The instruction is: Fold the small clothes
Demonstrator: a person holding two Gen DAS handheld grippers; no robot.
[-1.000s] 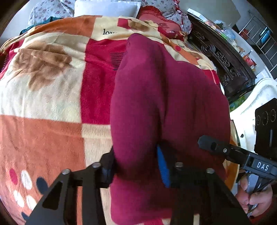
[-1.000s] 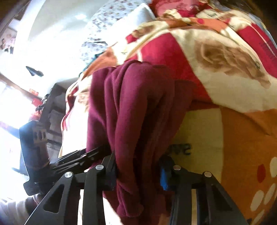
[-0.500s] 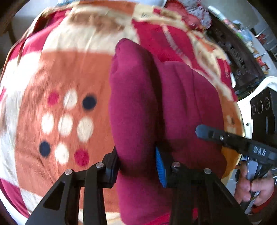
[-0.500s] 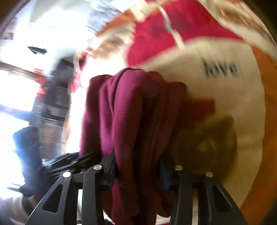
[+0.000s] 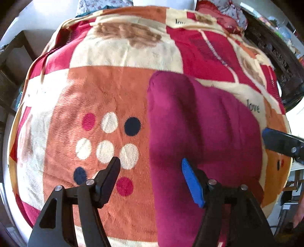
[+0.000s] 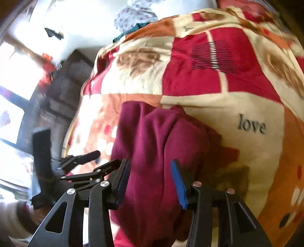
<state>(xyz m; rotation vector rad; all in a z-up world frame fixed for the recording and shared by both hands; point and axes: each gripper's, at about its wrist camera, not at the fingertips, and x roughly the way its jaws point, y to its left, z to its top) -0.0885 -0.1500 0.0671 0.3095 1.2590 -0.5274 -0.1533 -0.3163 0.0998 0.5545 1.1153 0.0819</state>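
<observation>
Maroon fleece garment (image 5: 199, 133), thick and fuzzy, folded into a rounded bundle, is lying on a plush patchwork blanket (image 5: 106, 91) at about 4 o'clock in the left wrist view. The blanket is showing orange, cream and red squares, printed dots, brown blotches and the word "love".

The left gripper (image 5: 151, 172) is hovering with jaws spread wide, gripping nothing. Its black finger is sitting over the dotted orange patch. Its blue ribbed pad (image 5: 191, 182) is sitting over the garment; whether it is touching is unclear.

The right gripper (image 6: 150, 174) is also standing open, the fleece lying in the gap between its fingers with space on both sides, not pinched. It is poking in at 3 o'clock in the left view, mostly cut off.

The garment's near edge is running out of frame at 6 o'clock. The right wrist view is blurring at 9 o'clock, where overexposed windows and dark wooden furniture (image 6: 62, 91) are hard to make out.

Floral pillows (image 5: 100, 3) are lying at 12 o'clock.
</observation>
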